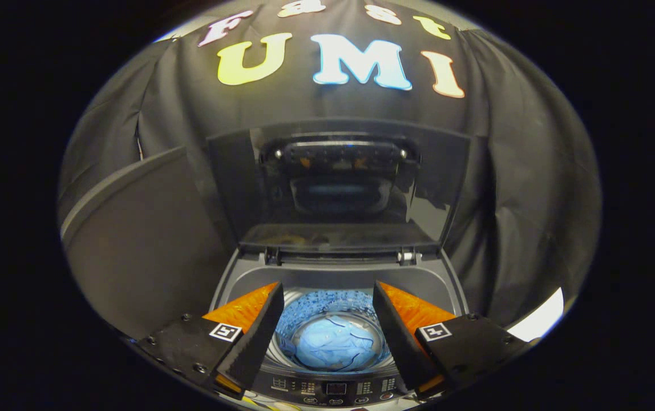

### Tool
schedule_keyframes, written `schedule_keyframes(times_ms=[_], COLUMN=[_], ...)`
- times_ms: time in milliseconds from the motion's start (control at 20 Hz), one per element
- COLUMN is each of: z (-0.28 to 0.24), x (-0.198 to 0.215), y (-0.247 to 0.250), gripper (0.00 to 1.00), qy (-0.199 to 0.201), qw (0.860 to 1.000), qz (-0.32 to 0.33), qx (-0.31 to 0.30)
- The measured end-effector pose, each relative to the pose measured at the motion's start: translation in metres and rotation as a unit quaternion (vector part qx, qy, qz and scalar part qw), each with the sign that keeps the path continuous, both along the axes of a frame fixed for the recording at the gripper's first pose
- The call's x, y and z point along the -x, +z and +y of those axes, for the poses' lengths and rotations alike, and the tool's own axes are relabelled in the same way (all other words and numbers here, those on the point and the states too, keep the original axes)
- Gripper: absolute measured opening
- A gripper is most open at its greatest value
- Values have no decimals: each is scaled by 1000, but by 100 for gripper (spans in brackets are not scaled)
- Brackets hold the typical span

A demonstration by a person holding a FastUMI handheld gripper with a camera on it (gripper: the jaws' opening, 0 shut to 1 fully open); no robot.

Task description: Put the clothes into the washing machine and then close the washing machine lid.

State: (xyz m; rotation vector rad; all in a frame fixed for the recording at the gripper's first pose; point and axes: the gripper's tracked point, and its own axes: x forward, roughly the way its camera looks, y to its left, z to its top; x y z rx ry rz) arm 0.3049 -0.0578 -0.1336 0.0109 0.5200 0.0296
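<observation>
Honestly, clothes (333,342) sit in the washing machine (336,274) drum, gripper (327,331) jaws apart and empty, but the upright lid (339,182) could slam if pushed carelessly.

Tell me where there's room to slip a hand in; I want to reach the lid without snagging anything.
The open gripper holds nothing, so the gap between its fingers is free, above the blue clothes in the drum. Bare grey rim runs from the drum back to the raised lid. It is tighter around the lid's hinges.
</observation>
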Motion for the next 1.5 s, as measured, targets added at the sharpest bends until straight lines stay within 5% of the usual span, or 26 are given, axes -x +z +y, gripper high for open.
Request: schedule_keyframes(times_ms=[700, 1500], z=[16, 3], x=[-33, -130], y=[122, 162], gripper=[96, 96], qy=[9, -23], qw=[989, 984], qz=[-150, -177], qx=[10, -10])
